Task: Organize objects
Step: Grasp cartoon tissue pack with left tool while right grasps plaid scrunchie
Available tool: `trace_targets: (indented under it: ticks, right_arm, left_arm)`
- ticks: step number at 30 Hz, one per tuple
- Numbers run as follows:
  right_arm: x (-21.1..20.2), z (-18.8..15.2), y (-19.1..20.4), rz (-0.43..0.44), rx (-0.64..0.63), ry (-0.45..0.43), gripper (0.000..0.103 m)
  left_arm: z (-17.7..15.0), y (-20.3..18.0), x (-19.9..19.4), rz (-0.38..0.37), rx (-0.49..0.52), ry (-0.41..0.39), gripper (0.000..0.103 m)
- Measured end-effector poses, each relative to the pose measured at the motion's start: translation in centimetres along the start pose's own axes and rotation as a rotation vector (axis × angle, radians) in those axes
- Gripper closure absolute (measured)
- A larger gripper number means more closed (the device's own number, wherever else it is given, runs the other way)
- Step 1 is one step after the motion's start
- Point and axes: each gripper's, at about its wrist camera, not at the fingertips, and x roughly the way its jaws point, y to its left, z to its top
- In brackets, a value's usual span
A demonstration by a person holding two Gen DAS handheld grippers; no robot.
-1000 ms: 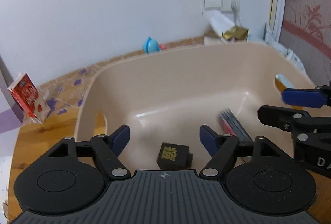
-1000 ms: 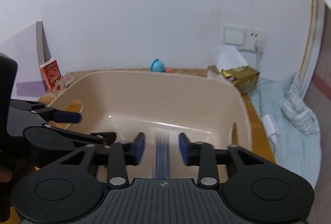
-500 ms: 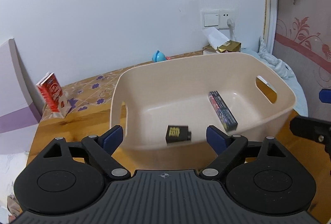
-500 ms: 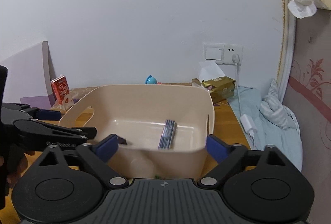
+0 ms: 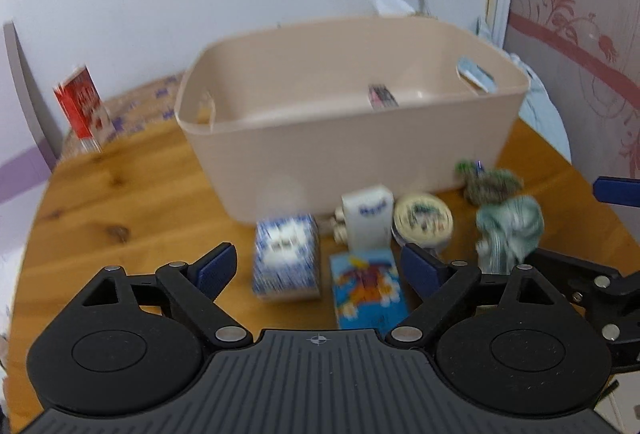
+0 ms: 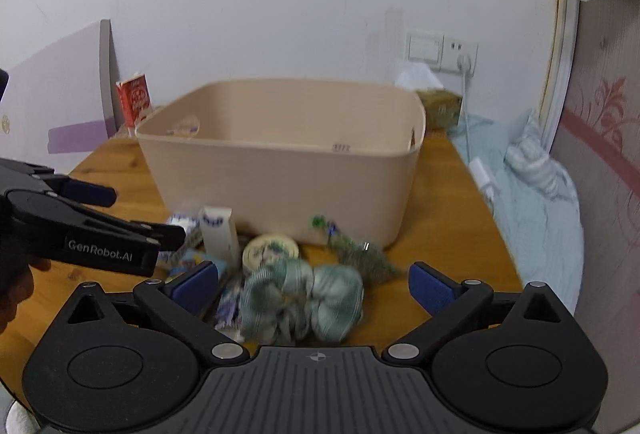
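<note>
A beige plastic bin [image 5: 360,137] stands on the wooden table [image 5: 120,201]; it also shows in the right wrist view [image 6: 280,169]. A dark flat box [image 5: 382,97] lies inside it. In front of the bin lie a blue-white patterned box [image 5: 286,258], a blue cartoon box [image 5: 368,288], a white carton [image 5: 368,220], a round tin [image 5: 422,220], a green-grey cloth bundle [image 6: 304,298] and a dark leafy piece [image 6: 360,258]. My left gripper [image 5: 320,272] is open and empty above the two blue boxes. My right gripper [image 6: 312,286] is open and empty around the cloth bundle.
A red snack box [image 5: 82,105] stands at the table's far left by a purple-white panel [image 6: 52,105]. A tissue box [image 6: 438,105] and wall sockets [image 6: 440,47] are behind the bin. Light blue bedding [image 6: 536,201] lies right of the table.
Both grippers have pulled back and down out of the bin, leaving the black cube and the dark flat box inside. They now hover over the items in front of the bin.
</note>
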Motion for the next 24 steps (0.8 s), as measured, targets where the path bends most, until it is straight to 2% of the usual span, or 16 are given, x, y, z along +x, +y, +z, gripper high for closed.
trace_targets:
  ticks: [8,10,14,16,18,20,21,23,24]
  right_arm:
    - [3.2,-1.9,-0.3,0.007,-0.012,0.065,0.000]
    - [3.6,-2.1,-0.4,0.013,-0.014,0.063,0.000]
    - [4.4,-2.3,-0.8,0.037,0.006,0.064,0.000]
    - [4.8,-2.3,-1.1,0.052,0.027,0.064,0.001]
    - [5.2,-2.4,-1.3,0.065,0.050,0.057,0.008]
    - [5.7,-2.5,-1.2,0.080,0.073,0.060,0.021]
    - [5.9,-2.6,-1.2,0.081,0.080,0.062,0.023]
    - [6.3,-2.7,-0.9,0.082,0.077,0.065,0.035]
    - [6.3,-2.7,-0.9,0.084,0.077,0.062,0.038]
  left_arm:
    - [-2.2,-0.7,3.9,-0.062,-0.013,0.173,0.013]
    - [-2.3,-0.9,4.3,-0.081,-0.011,0.188,0.013]
    - [-2.3,-0.9,4.8,-0.074,-0.016,0.183,0.013]
    - [-2.2,-0.8,4.8,-0.076,-0.019,0.175,0.017]
    - [-2.1,-0.7,4.7,-0.075,-0.019,0.163,0.021]
    - [-2.1,-0.5,4.6,-0.077,-0.017,0.155,0.025]
    - [-2.1,-0.5,4.5,-0.080,-0.015,0.150,0.027]
    - [-2.0,-0.3,4.3,-0.084,-0.008,0.140,0.037]
    - [-2.0,-0.3,4.2,-0.084,-0.008,0.136,0.040]
